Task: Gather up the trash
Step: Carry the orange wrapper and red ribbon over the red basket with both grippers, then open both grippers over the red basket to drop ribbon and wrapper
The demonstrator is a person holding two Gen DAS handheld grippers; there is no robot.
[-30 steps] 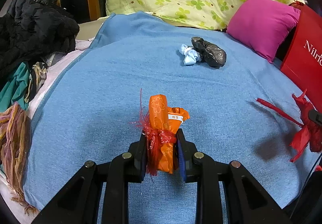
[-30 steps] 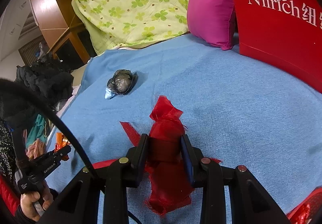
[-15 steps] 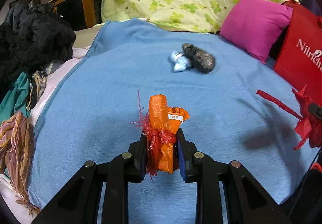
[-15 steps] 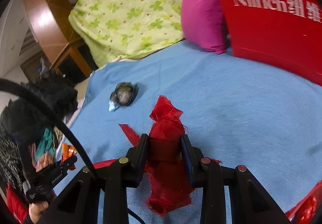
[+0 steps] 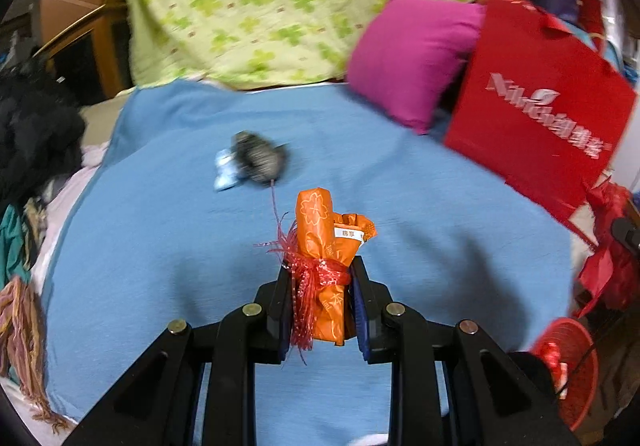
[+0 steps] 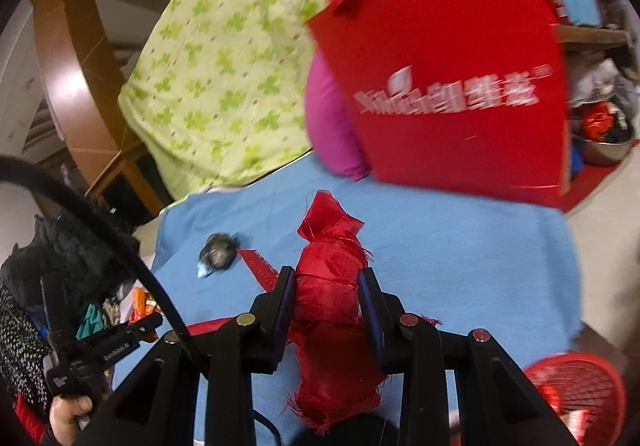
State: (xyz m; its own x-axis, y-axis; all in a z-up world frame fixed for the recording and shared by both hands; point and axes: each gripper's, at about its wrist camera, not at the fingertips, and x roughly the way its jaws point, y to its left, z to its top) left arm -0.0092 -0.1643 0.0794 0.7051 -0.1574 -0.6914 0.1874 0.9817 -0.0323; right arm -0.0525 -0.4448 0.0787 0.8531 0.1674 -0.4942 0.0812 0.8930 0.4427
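Left wrist view shows our left gripper (image 5: 320, 302) clamped on the orange wrapper (image 5: 326, 266), right gripper (image 6: 326, 306) pinching red fabric scrap (image 6: 330, 286), and dangling tails could snag short of the red basket (image 6: 580, 398).

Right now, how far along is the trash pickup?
Done: some trash already lies in the red basket. In hand: left gripper holds the orange wrapper, right gripper the red cloth; neither dropped yet. Left: grey wad and blue scrap on the blanket.
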